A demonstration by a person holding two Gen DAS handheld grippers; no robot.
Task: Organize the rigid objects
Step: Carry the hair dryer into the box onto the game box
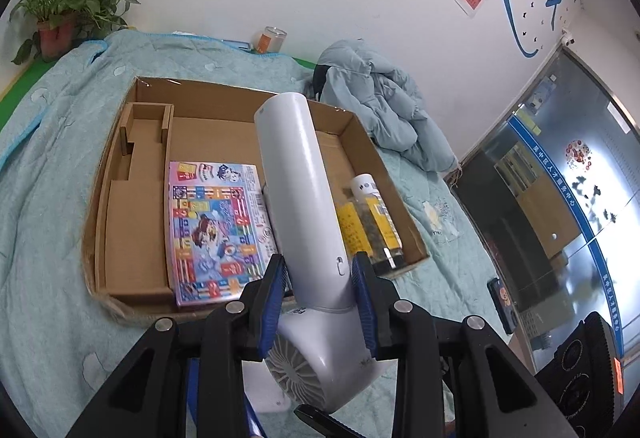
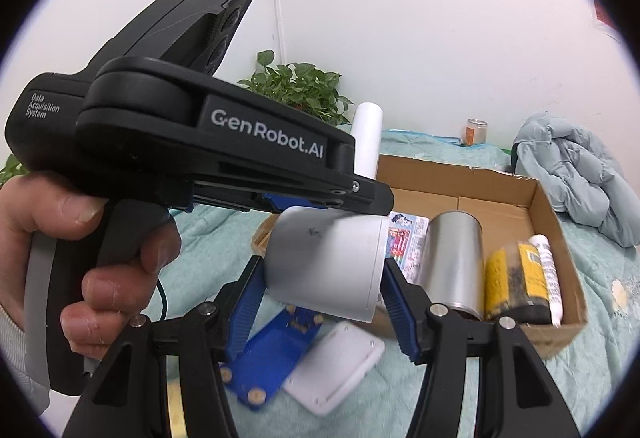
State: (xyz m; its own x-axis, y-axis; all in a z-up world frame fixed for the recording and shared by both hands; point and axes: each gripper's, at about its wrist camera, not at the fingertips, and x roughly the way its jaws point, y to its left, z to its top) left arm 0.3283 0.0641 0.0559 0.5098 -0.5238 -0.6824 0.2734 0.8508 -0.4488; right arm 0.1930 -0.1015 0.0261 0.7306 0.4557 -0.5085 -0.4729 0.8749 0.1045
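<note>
My left gripper (image 1: 320, 274) is shut on the handle of a white hair dryer (image 1: 298, 182), held above the cardboard box (image 1: 132, 198). In the right wrist view my right gripper (image 2: 322, 286) is shut on the dryer's barrel (image 2: 324, 266), with the left gripper's body (image 2: 180, 126) just above it. The box holds a colourful game box (image 1: 216, 222), a yellow-labelled jar (image 1: 370, 222) and a silver can (image 2: 454, 262).
The box lies on a light blue quilt (image 1: 48, 158). A crumpled blue jacket (image 1: 384, 98) lies behind it, with a candle jar (image 1: 272, 40) and a potted plant (image 1: 68, 2) by the wall. A blue board (image 2: 272, 362) and white device (image 2: 336, 370) lie under the right gripper.
</note>
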